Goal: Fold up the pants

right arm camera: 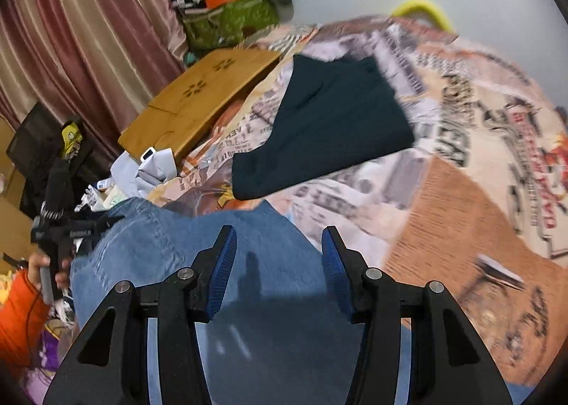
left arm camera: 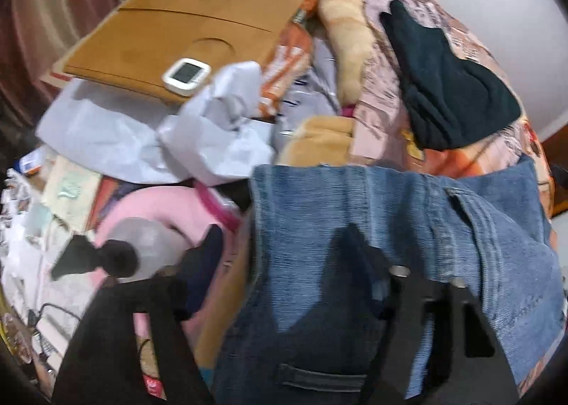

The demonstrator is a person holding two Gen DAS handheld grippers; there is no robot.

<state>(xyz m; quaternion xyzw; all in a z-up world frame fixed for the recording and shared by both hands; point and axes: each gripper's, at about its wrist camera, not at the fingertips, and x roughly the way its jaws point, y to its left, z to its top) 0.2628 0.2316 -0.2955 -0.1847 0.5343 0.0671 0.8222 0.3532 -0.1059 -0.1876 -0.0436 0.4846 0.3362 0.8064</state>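
Note:
Blue jeans (left arm camera: 355,220) hang over my left gripper (left arm camera: 284,252), covering its right finger. The left finger's blue pad (left arm camera: 209,245) shows beside the cloth. The jaws stand wide apart. In the right wrist view the same jeans (right arm camera: 184,245) lie on the printed bedspread (right arm camera: 461,156) under my right gripper (right arm camera: 279,256), which is open and empty, its blue pads (right arm camera: 225,263) just above the denim. The left gripper (right arm camera: 71,227) shows at the jeans' left end, held by a hand in an orange sleeve.
A folded dark garment (right arm camera: 319,128) lies on the bedspread beyond the jeans. A wooden lap tray (left arm camera: 184,25) with a small white device (left arm camera: 186,75), crumpled white paper (left arm camera: 213,128), a pink item (left arm camera: 159,213) and other clutter lie at left. Curtains (right arm camera: 71,32) hang behind.

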